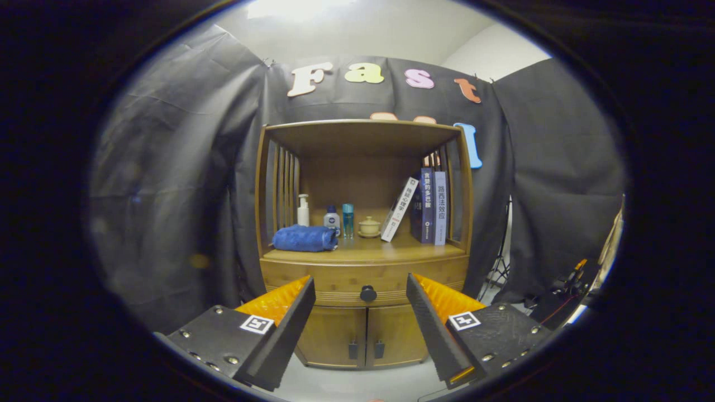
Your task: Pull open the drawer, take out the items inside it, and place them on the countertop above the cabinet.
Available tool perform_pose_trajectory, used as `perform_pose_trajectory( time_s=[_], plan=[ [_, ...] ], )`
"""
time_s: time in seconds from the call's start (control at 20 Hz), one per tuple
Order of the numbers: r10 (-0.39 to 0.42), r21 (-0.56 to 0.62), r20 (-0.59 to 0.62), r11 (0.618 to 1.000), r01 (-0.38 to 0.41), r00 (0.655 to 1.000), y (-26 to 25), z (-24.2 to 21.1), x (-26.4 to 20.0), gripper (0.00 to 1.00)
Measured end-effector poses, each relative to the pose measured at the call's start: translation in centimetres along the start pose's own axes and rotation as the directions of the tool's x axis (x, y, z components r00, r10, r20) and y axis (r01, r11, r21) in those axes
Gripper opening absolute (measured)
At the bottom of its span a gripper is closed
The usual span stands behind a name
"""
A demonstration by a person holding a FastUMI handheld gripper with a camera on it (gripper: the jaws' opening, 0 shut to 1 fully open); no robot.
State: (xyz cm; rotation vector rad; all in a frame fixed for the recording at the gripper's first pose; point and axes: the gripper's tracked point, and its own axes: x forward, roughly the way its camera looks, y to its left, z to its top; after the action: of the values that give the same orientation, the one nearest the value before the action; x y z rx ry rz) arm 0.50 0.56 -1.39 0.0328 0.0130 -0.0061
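A wooden cabinet [363, 167] stands ahead against the booth wall. Its drawer [335, 279] is shut, with a round dark knob [368, 293] at the middle of its front. The countertop [385, 252] above the drawer holds a folded blue towel [305, 238], a white pump bottle [303, 211], two small bottles [339, 220], a lidded cup [369, 226] and several books [427, 206]. My gripper [361, 287] is open and holds nothing. The knob shows between the fingertips but lies well beyond them. The drawer's inside is hidden.
Below the drawer are two shut cabinet doors [363, 335] with small dark handles. A light floor [357, 382] lies between me and the cabinet. A tripod stand [500, 268] and some gear with cables [570, 285] sit to the cabinet's right.
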Motion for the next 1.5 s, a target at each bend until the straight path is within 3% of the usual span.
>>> perform_pose_trajectory(
  time_s=[0.75, 0.95, 1.5],
  plan=[
    [0.008, 0.002, -0.012, 1.000, -0.008, 1.000, 0.3, -3.6, 2.7, 0.98],
    [0.023, 0.001, -0.038, 1.000, -0.023, 0.999, 0.9, -6.4, 6.3, 0.98],
    [-0.026, 0.014, -0.132, 1.000, 0.028, 0.991, -1.4, -15.7, 19.7, 0.98]
  ],
)
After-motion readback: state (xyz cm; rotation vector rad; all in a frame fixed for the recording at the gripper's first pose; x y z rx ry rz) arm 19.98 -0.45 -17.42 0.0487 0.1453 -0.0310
